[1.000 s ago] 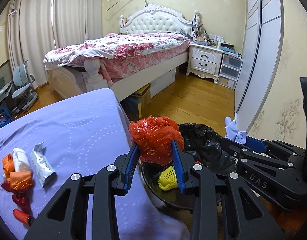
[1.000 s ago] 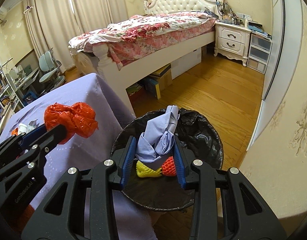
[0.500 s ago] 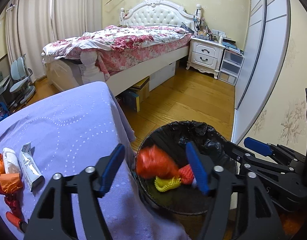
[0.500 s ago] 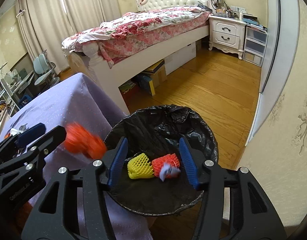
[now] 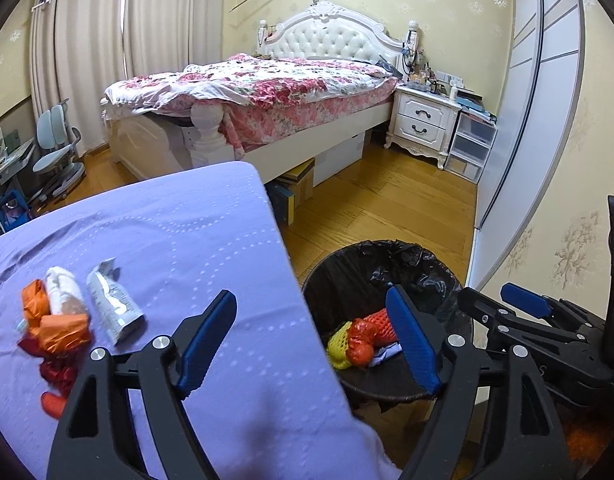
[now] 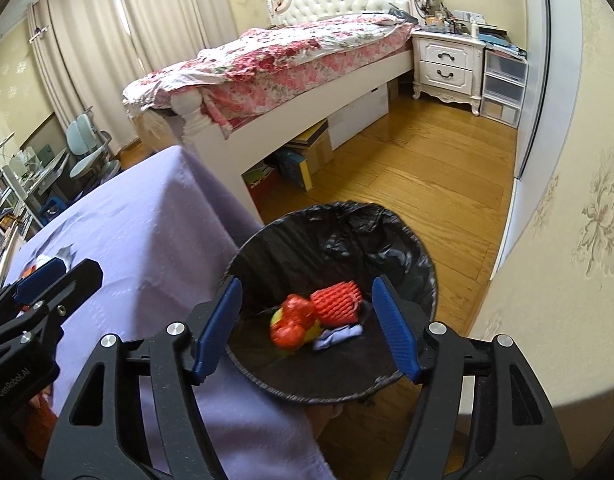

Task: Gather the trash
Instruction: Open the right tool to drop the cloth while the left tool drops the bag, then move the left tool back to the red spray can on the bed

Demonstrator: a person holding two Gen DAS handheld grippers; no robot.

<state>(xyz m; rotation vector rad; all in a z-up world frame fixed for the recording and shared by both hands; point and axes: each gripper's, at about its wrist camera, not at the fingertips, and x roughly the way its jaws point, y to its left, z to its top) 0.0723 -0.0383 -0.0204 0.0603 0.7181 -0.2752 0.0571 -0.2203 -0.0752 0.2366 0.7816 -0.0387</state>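
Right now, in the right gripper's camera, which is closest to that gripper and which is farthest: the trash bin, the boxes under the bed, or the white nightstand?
From the right gripper, nearest first:
1. The trash bin, straight ahead and just below its open fingers.
2. The boxes under the bed, farther back across the wooden floor, a little left.
3. The white nightstand, far off at upper right, beside the bed's headboard.

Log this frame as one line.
left tongs: open, empty | right tongs: open, over bin | orange bag: in bin | wrappers: on table
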